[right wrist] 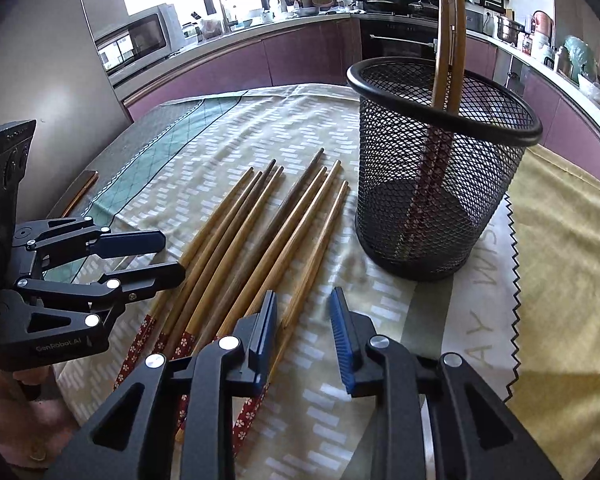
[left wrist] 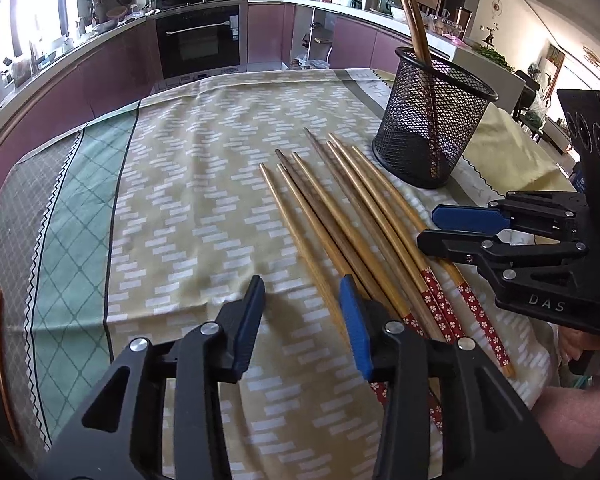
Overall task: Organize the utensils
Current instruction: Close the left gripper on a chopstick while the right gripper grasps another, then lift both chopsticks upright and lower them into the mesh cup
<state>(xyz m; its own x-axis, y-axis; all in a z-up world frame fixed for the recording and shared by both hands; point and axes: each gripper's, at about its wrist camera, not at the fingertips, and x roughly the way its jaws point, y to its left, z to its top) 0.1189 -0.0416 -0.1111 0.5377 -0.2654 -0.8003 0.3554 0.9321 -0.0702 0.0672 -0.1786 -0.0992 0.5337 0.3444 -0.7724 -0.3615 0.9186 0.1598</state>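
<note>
bunch of wooden chopsticks [left wrist: 352, 216] flat on patterned cloth, roughly side by side, tips fanning toward far side, red flower-print handles at near end. some light wood, couple darker brown. black mesh cup [left wrist: 432, 120] upright just right of them, two more chopsticks [right wrist: 448, 40] standing inside, leaning on rim.

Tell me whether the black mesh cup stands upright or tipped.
Upright: the black mesh cup sits flat on its base, rim uppermost, with two chopsticks standing inside.

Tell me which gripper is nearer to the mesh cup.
Right. The right gripper hovers just before the mesh cup, by the chopsticks' near edge. The left gripper hangs beyond the chopsticks, farther off.
</note>
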